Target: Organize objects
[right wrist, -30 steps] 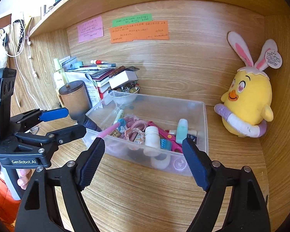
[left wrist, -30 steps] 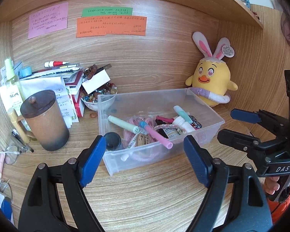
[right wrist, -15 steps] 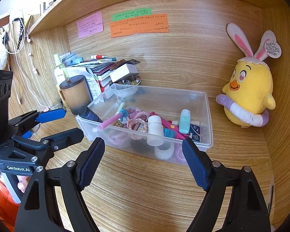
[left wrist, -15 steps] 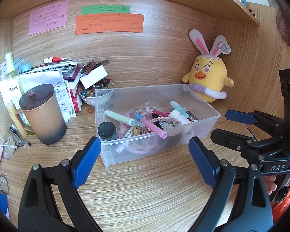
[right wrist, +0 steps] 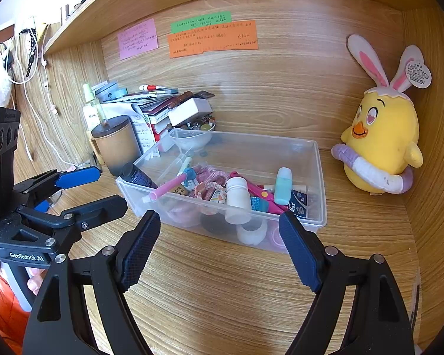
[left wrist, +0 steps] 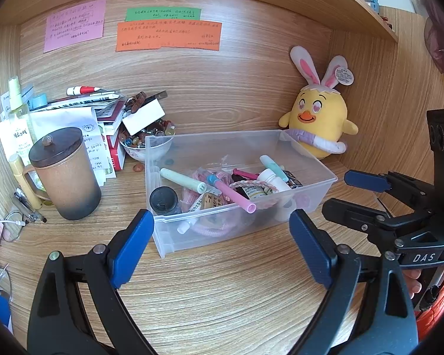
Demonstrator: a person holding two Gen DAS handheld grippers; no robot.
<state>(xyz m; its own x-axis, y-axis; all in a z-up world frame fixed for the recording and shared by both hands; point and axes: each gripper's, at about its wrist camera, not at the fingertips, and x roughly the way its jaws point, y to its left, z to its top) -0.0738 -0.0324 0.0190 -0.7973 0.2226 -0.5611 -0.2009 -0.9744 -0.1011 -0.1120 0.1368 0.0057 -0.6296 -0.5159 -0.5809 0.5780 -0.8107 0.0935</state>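
Wooden desk (left wrist: 222,295) nook, cluttered. Clear bin (left wrist: 319,198) mid-desk, landmark; holds loose pens, bottles, cord, likely gathered for sorting. Plush chick (left wrist: 318,121) behind bin's right corner. Lidded mug (left wrist: 65,174) left of bin, paper stack behind. Left gripper (left wrist: 222,236) and right gripper (right wrist: 219,236) before bin, both wide, empty, seemingly poised to pick.

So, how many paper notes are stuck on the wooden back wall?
3. The pink note is on the left, the green note is to its right, and the orange note sits directly below the green one. None seems hidden.
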